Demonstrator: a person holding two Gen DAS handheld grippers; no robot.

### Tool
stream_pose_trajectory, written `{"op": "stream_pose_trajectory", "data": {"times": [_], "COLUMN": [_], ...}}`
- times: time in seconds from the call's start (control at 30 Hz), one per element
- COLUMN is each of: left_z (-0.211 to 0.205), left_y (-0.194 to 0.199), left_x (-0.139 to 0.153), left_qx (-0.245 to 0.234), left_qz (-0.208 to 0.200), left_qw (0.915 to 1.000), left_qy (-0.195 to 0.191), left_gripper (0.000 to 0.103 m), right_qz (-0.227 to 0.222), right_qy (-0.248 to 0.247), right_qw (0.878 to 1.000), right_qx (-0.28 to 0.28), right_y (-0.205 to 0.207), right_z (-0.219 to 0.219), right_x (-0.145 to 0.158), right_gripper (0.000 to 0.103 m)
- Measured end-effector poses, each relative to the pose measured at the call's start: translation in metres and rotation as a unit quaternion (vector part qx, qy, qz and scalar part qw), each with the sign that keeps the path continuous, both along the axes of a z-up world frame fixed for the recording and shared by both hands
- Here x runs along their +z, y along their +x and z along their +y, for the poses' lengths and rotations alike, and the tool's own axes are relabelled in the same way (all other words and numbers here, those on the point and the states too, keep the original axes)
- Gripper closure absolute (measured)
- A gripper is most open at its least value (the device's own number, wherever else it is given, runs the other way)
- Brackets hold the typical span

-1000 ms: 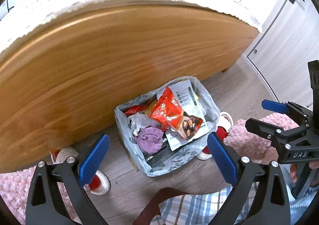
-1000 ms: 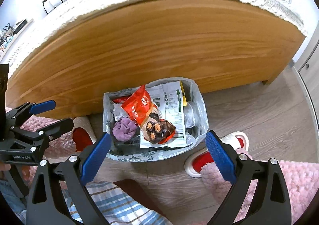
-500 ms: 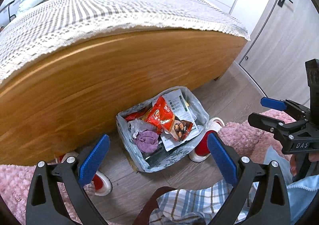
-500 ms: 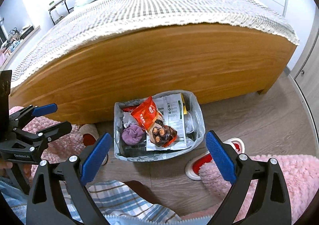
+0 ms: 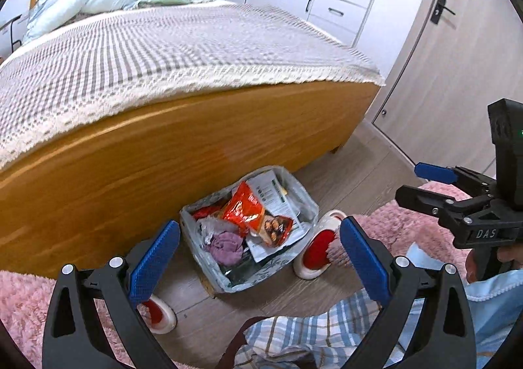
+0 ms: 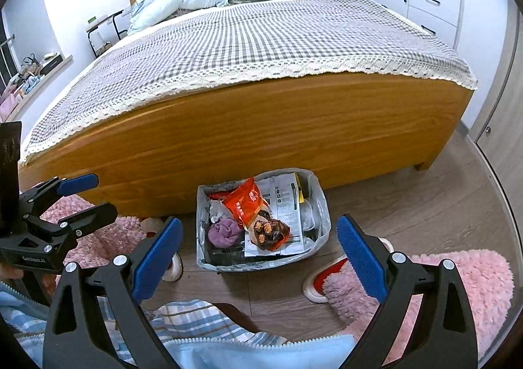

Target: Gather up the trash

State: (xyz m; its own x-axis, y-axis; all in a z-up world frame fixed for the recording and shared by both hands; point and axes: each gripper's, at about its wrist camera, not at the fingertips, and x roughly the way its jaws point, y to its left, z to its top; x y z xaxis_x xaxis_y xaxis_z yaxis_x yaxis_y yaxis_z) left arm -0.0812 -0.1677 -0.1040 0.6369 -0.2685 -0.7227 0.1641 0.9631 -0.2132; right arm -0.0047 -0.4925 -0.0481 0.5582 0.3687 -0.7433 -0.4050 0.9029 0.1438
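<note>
Lined bin on the floor at the foot of the bed, filled with wrappers and paper. Left gripper and right gripper both spread wide, nothing held, raised well above it. Either more litter is to be sought or gathering is finished; stage cannot be settled.

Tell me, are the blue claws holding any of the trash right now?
No, nothing is held. The left gripper and right gripper are both open and empty, above the full trash bin on the floor by the bed.
</note>
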Motion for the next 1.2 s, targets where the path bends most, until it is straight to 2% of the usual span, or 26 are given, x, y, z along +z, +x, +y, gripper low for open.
{"op": "stream_pose_trajectory", "data": {"times": [0.53, 0.67, 1.2], "left_z": [-0.009, -0.008, -0.008], "left_y": [-0.021, -0.021, -0.021], "left_x": [0.027, 0.029, 0.029], "left_qx": [-0.004, -0.007, -0.007], "left_qz": [-0.074, -0.077, -0.073], "left_qw": [0.9972, 0.997, 0.9973], "left_qy": [0.011, 0.0, -0.003], "left_gripper": [0.008, 0.008, 0.008], "right_qz": [-0.042, -0.049, -0.054], "right_qy": [0.012, 0.013, 0.012], "right_qw": [0.999, 0.999, 0.998], "right_qx": [-0.005, -0.006, -0.01], "right_y": [-0.026, -0.031, -0.033], "right_z": [-0.002, -0.002, -0.004], "right_x": [0.029, 0.033, 0.035], "right_gripper": [0.011, 0.011, 0.011]}}
